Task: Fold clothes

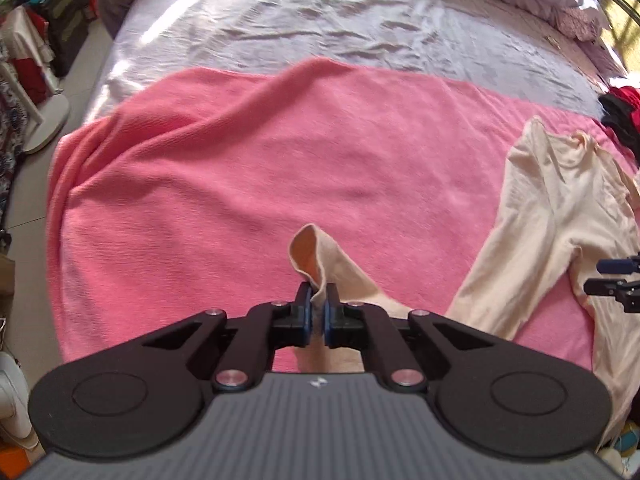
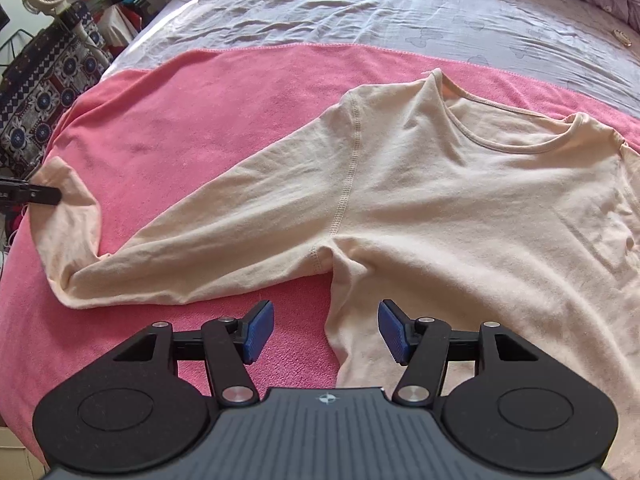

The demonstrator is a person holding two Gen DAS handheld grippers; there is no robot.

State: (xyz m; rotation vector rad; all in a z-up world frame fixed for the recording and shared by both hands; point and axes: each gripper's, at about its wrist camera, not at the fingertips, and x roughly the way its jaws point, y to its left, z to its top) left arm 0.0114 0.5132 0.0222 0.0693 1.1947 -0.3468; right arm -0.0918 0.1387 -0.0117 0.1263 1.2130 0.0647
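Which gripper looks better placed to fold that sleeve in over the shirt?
Probably the left gripper: it is shut on the sleeve cuff. The right gripper is open, holding nothing, hovering near the cream shirt's side below the armpit.

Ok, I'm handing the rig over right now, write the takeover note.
Left tongs: shut on the sleeve cuff of the cream long-sleeve shirt.
Right tongs: open, at the shirt's side edge below the armpit, gripping nothing.
Shirt lies spread, neckline away from you, on the pink blanket on the bed.
Done: no fold is visible on it.
Left: fold the sleeve in, then the body.
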